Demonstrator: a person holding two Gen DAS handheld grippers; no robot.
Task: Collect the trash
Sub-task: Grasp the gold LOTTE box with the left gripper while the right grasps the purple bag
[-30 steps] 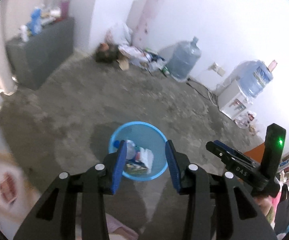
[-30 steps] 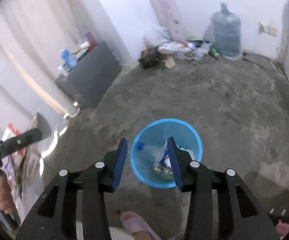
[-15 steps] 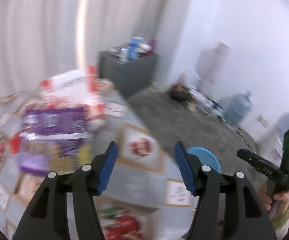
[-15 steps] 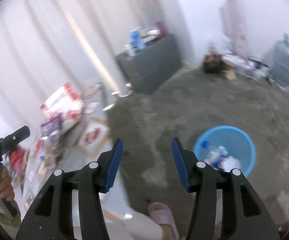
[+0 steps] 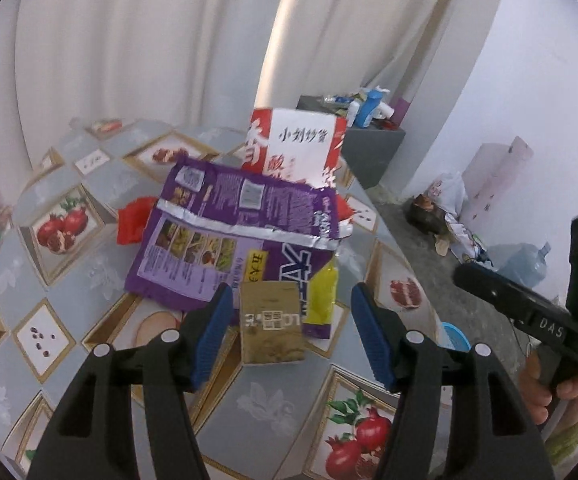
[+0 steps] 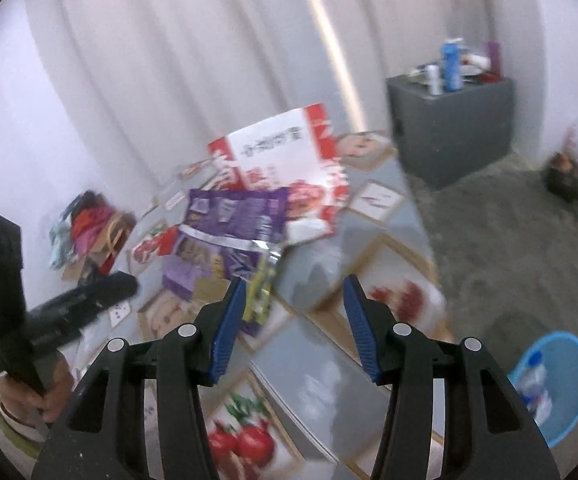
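Two grippers over the counter [image 5: 89, 184], both pointing down at its pomegranate-print cloth. Left gripper [image 5: 292, 332]: blue fingers [image 5: 213, 330] parted, nothing between the pads; they have just been opening — no contact with any item. In the gap, seen from the left wrist, lies a small gold carton [image 5: 271, 328] flat on the cloth, nearer the 9 o'clock finger but apart from it.

Trash on the counter: a torn purple snack bag [image 5: 225, 236] at 12 o'clock from the left gripper, its silver tear edge running across the middle, a yellow scrap [image 5: 323, 292] at its 5 o'clock corner. The gold carton overlaps the bag's near edge. Behind the bag, at 12 o'clock, stands a red-and-white bag [image 5: 301, 146] with printed characters, leaning up. A red wrapper [image 5: 133, 220] lies at 9 o'clock of the purple bag, partly under it.

Right gripper [image 6: 293, 320]: fingers parted, nothing held, jaws have just been opening. Right wrist view is blurred. Bare cloth shows in the gap; the purple bag's yellow corner sits just beside the 9 o'clock finger — touching or not, cannot tell.

Blue trash bin [image 6: 557, 384] on the concrete floor at 4 o'clock of the right gripper, well apart from the counter, a bottle and wrappers inside. Its rim shows at 3 o'clock in the left wrist view.
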